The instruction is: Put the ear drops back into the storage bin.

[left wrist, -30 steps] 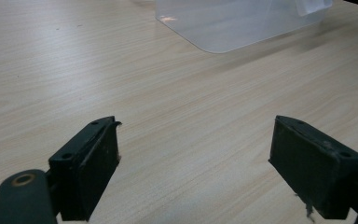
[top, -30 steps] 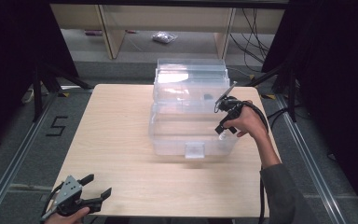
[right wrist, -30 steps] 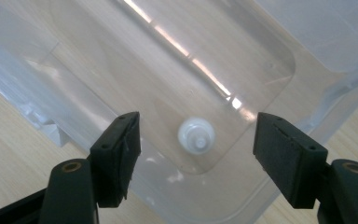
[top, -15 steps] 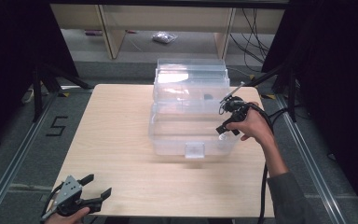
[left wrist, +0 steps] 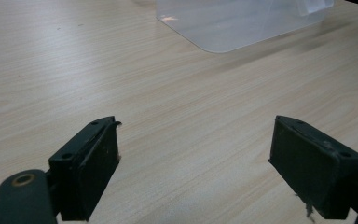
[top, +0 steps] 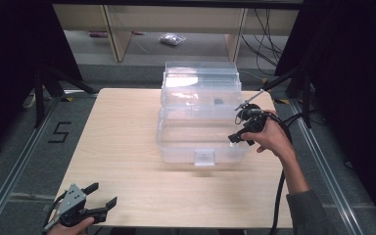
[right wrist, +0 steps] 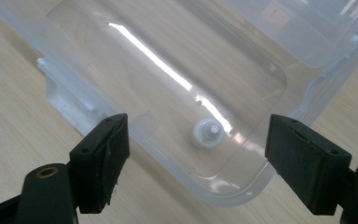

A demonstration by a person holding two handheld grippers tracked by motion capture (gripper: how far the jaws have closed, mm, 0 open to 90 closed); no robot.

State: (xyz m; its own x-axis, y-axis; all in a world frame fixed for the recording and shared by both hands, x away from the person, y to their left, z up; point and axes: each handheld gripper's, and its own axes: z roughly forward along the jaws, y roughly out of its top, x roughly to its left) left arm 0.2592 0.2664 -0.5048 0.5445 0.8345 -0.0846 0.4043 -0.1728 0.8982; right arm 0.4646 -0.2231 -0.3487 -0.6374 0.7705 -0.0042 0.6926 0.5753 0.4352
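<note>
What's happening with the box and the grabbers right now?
Left gripper open, low over bare table. Right gripper open above clear box, lid up. Small white cap inside. Nothing in the way.

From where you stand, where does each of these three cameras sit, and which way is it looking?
High view: above the table's near edge, looking forward and down on the clear plastic box; shows the left gripper, right gripper, hands and a forearm.
Left gripper view: rides the left gripper, facing bare table and a box corner; its own open fingers show.
Right gripper view: rides the right gripper, looking down into the box at a small white piece.
All share the box.
</note>
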